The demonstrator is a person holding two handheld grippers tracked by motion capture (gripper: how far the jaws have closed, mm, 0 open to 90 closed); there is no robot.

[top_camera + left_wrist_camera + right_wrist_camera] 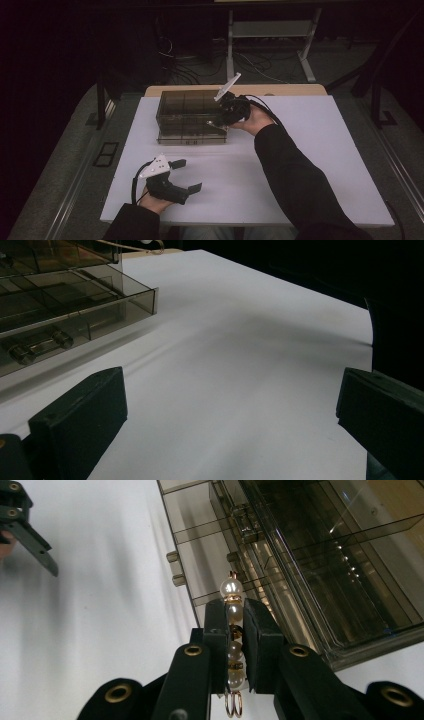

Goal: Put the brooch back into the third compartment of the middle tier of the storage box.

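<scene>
Holding: your right gripper (235,645) clamps a pearl strand (233,630) beside the smoked organizer box (192,117).
Hidden: strand too small from high view.
Left gripper (189,176): jaws wide over white table (240,365).

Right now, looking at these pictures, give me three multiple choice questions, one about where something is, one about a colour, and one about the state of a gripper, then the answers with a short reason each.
1. Where does the smoky transparent plastic drawer box stand?
A. at the table's near edge
B. on the far part of the white tabletop
C. on the floor

2. What colour are the beads of the pearl and gold-ring piece?
A. white
B. red
C. blue

3. How does the left gripper stand?
A. shut on the box
B. shut on nothing
C. open

Answers: 1 B, the high view shows it toward the table's far side. 2 A, the right gripper view shows pale pearly beads clamped in the right gripper. 3 C, its jaws stand wide apart above bare table.
</scene>
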